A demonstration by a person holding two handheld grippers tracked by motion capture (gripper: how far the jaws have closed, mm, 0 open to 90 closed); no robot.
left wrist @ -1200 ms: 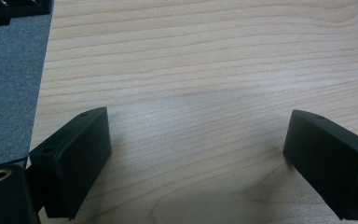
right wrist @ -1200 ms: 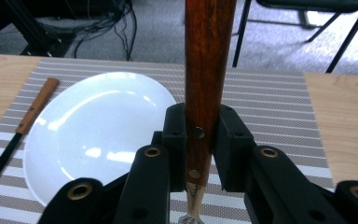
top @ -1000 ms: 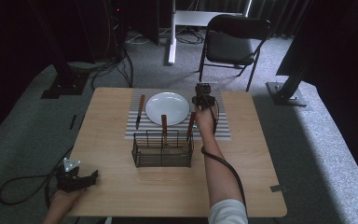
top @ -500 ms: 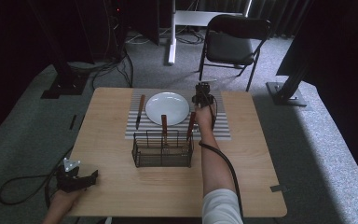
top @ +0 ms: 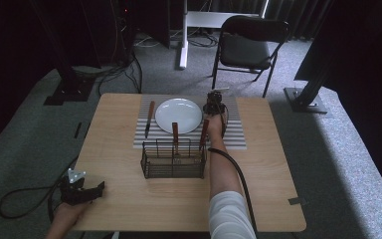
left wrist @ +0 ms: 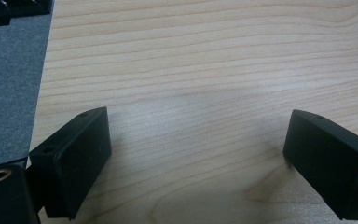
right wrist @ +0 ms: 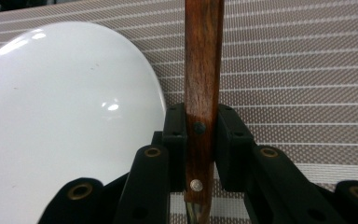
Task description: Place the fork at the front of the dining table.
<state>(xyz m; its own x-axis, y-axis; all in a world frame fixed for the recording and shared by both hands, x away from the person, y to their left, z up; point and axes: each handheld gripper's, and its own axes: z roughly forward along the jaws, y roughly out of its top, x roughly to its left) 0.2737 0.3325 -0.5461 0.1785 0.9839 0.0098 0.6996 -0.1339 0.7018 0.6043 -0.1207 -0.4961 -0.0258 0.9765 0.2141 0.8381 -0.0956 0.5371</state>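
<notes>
Right gripper view puts you almost on top of it: the right gripper (right wrist: 200, 140) has its jaws clamped on the wooden handle (right wrist: 203, 60) of a piece of cutlery, pads on the flat sides near the rivets, with a sliver of metal showing below (knife, fork or spoon, I cannot tell). It hangs over the striped placemat (right wrist: 298, 70), just beside the white plate (right wrist: 65, 107). From the high view, the piece is off the right end of the wire caddy (top: 173, 159), which holds another wooden-handled utensil (top: 175, 133). I'd judge it light, stiff and unlikely to break, though smooth varnished wood may swivel; gripping near the rivets seems wise. The left gripper (left wrist: 196, 163) rests idle on the table (left wrist: 205, 56), jaws wide apart, holding nothing.
</notes>
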